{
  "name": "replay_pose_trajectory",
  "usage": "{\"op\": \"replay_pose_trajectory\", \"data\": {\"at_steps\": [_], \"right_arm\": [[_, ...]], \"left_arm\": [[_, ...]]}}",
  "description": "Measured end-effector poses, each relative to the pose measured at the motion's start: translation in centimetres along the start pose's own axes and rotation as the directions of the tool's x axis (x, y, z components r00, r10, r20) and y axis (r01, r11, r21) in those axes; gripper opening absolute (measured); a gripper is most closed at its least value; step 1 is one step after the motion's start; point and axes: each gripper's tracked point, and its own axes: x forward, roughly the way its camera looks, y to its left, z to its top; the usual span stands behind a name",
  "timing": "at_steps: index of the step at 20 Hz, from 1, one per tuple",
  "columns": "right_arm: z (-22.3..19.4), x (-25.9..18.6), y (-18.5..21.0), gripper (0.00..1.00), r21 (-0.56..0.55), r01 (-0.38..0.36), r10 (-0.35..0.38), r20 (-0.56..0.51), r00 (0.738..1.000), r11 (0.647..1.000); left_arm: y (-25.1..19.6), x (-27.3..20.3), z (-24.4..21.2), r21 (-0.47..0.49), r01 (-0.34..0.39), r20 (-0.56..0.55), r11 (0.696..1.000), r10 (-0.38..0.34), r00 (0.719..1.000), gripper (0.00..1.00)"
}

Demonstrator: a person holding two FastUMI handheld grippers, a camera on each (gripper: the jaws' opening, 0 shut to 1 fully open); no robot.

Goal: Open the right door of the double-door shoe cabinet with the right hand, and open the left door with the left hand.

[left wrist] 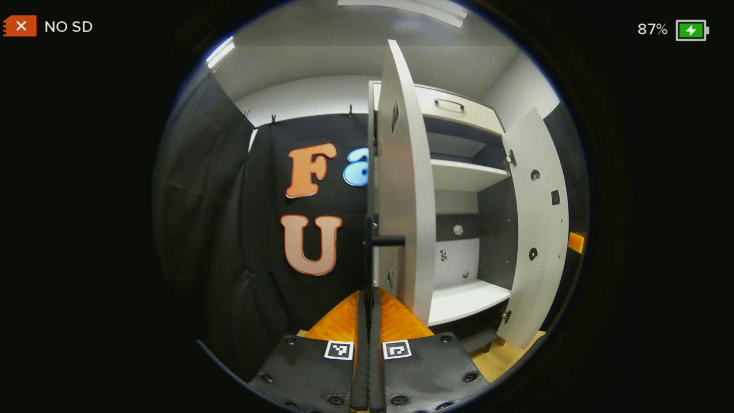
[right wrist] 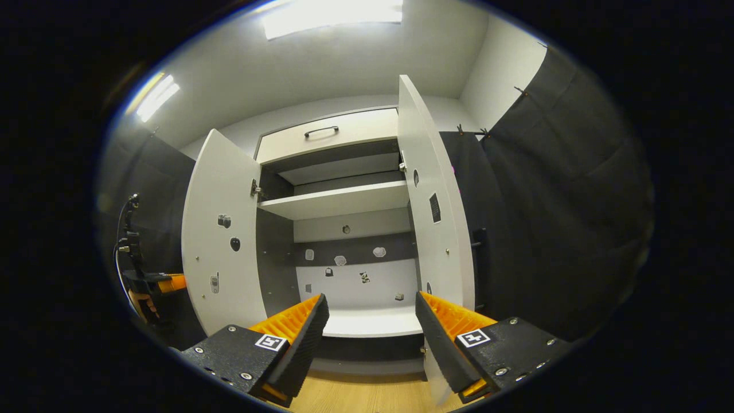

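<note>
- Both doors of the shoe cabinet (right wrist: 344,229) stand swung out, so by my reading the opening itself is done on both sides.
- In the left gripper view your left gripper (left wrist: 367,321) has its fingers (left wrist: 360,327) clenched together on the dark bar handle (left wrist: 368,252) of the left door (left wrist: 404,189); the bar runs up from between them and a short post joins it to the door's edge.
- That door stands edge-on just ahead of and slightly right of those fingers, opened well out from the cabinet.
- Beyond it, farther right of the fingers, you see the shelves (left wrist: 464,175) and the right door (left wrist: 536,229), also swung wide.
- In the right gripper view your right gripper (right wrist: 371,327) is released: its fingers (right wrist: 307,338) stand spread wide with nothing between them.
- The right door (right wrist: 436,206) rises just above and ahead of the right-hand finger; I cannot tell whether the finger touches its lower edge.
- The left door (right wrist: 221,252) stands ahead of the left-hand finger, apart from it, and the cabinet's bare inside lies straight ahead between the two fingers.
- What is left, as I judge it: let go of the left handle and draw that hand clear. You might also check that both doors rest open on their own.
</note>
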Motion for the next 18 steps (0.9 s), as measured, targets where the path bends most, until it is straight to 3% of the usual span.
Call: {"op": "replay_pose_trajectory", "data": {"at_steps": [2, 6, 14, 17, 18], "right_arm": [[0.1, 0.1, -0.1, 0.92, 0.001, -0.001, 0.001, 0.000, 1.000, 1.000], [-0.1, 0.2, 0.0, 0.92, -0.008, 0.002, -0.002, -0.008, 1.000, 1.000], [1.3, 0.0, -0.3, 0.92, -0.032, 0.022, -0.022, -0.001, 1.000, 0.999], [1.8, -0.2, -0.6, 0.92, -0.047, 0.028, -0.028, -0.006, 1.000, 0.999], [1.9, -0.3, -0.7, 0.92, -0.049, 0.033, -0.033, -0.011, 0.999, 0.998]], "left_arm": [[-0.5, -0.8, 0.4, -0.067, 0.069, 0.006, 0.995, -0.069, 0.998, 0.02], [1.7, -2.4, 2.2, -0.065, 0.022, 0.032, 0.998, -0.020, 0.999, 0.03], [-2.7, -6.4, 3.7, -0.063, 0.119, 0.008, 0.991, -0.119, 0.993, 0.04], [-4.8, -7.6, 4.0, -0.086, 0.156, -0.004, 0.984, -0.157, 0.988, 0.08], [-5.1, -8.0, 4.0, -0.084, 0.154, -0.013, 0.984, -0.156, 0.988, 0.15]]}}
